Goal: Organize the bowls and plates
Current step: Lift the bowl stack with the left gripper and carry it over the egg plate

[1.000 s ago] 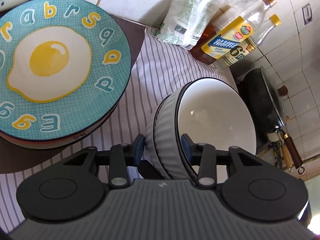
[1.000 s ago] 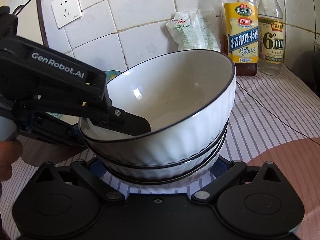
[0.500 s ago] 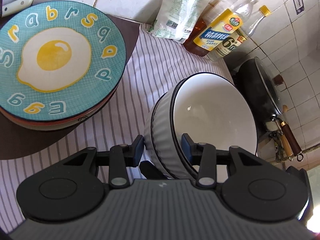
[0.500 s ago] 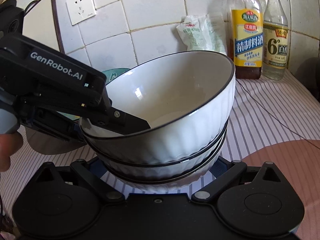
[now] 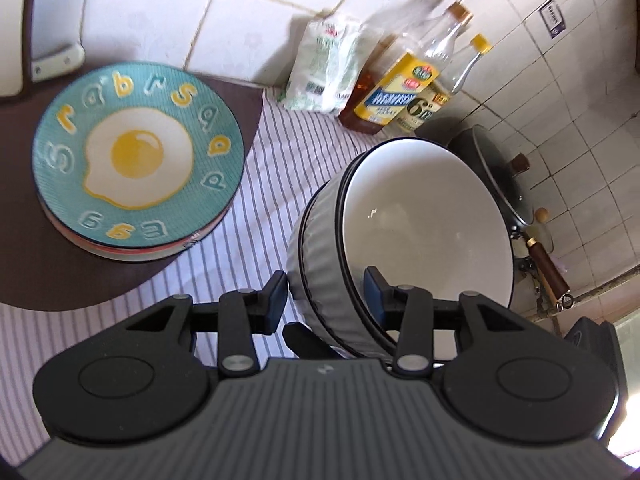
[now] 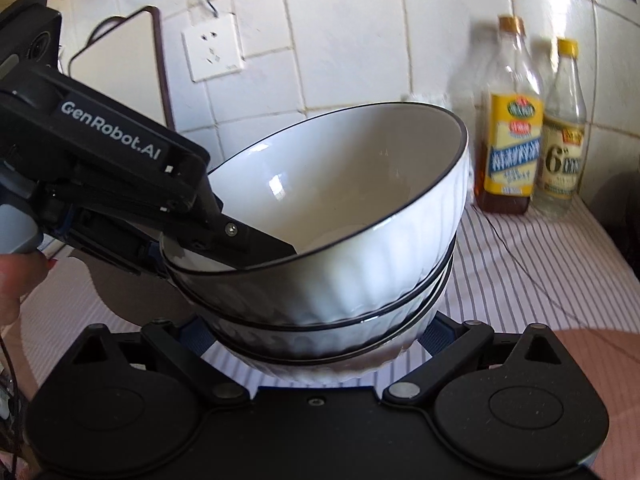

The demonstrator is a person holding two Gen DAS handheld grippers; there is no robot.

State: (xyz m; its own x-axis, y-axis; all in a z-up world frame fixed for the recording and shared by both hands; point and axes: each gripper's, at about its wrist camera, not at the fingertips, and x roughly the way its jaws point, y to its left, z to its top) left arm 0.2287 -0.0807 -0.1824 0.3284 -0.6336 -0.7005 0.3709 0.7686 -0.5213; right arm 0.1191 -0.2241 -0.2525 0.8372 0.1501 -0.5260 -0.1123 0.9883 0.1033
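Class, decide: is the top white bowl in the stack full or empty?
Empty: the top white bowl shows only bare glossy interior, with one finger of the left hand-held gripper inside its rim.

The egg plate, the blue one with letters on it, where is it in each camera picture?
Left wrist view: the egg plate sits at upper left, topping a plate pile on the brown mat.
Right wrist view: not visible; the left tongs and the stacked white bowls cover that side.
Shared landmark: the yellow-labelled bottle against the tiled wall, behind the bowls in both.
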